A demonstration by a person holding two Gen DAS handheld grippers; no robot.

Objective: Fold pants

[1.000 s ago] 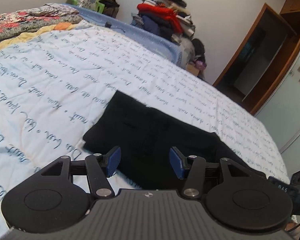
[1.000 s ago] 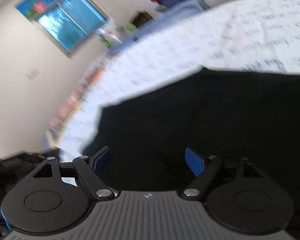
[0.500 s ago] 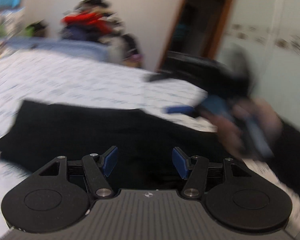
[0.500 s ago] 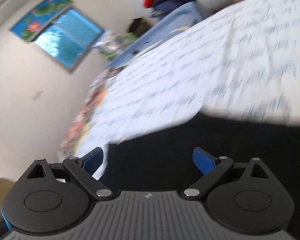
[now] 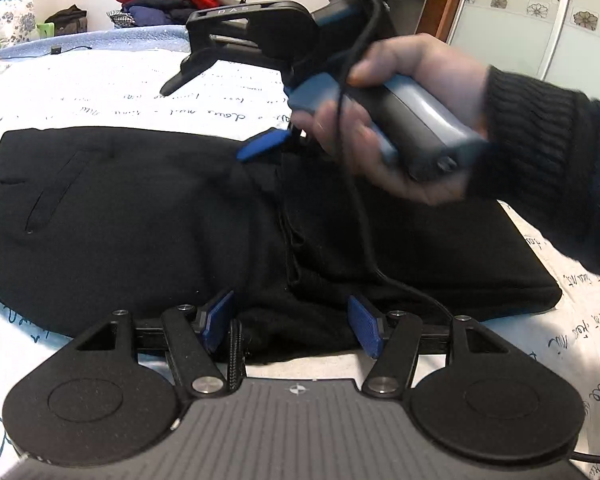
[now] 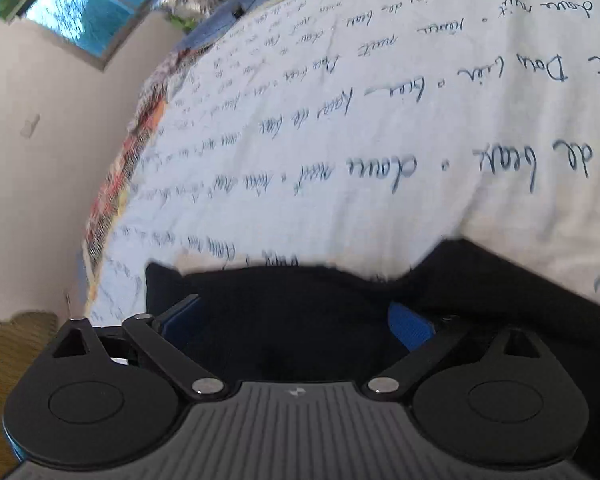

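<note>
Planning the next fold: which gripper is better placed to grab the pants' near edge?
Probably the left gripper: open, straddling the black pants' near hem. The right gripper, also open, sits over their far edge.

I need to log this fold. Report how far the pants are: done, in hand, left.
Done: the black pants lie flat on the bedspread, one layer doubled over along a seam.
In hand: nothing is gripped. The left gripper at the near edge and the right gripper at the far edge have just been opening, pads clear of the cloth.
Left: probably another fold, since the bundle is long.

Matt black cloth pants (image 5: 140, 216)
</note>
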